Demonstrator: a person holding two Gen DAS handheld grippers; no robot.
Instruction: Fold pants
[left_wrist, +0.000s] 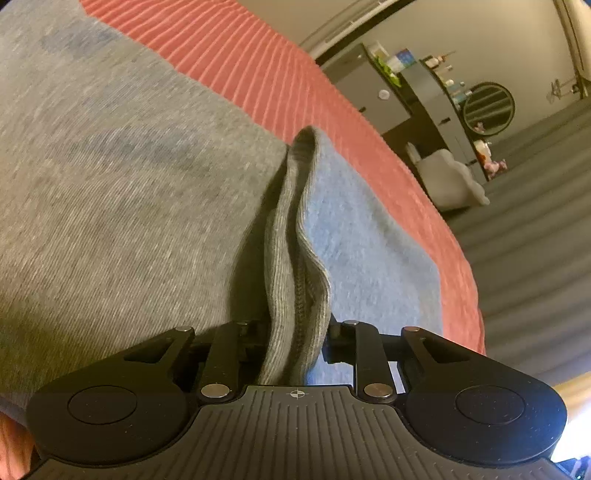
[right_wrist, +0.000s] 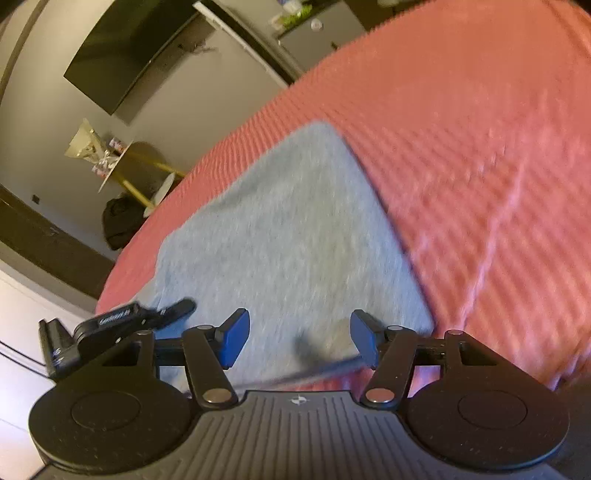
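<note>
The pants (left_wrist: 122, 206) were grey knit and lay on a ribbed red bedspread (left_wrist: 258, 74), close to its edge. In the left wrist view one broad panel filled the left side, faint darker patches showing on it. A ribbed hem (left_wrist: 291, 266) rose up the middle as a folded ridge, with a bluish-grey layer lying flat to its right. The left gripper (left_wrist: 293, 338) was closed on that hem; the cloth ran down between its fingers and hid the pads.

In the right wrist view the pants (right_wrist: 288, 229) appeared as a flat, roughly four-sided grey piece on the bedspread (right_wrist: 461, 147), blurred by motion. The right gripper (right_wrist: 299, 339) stood wide apart above the near edge of the cloth, its blue pads (right_wrist: 234, 338) holding nothing. The other gripper's black body showed at the left of that view, touching the cloth edge.

Beyond the bed were a dark cabinet (left_wrist: 417, 99) with small items on top, a round mirror (left_wrist: 488, 108), a grey striped floor (left_wrist: 535, 229) and a wall-mounted dark screen (right_wrist: 136, 55).
</note>
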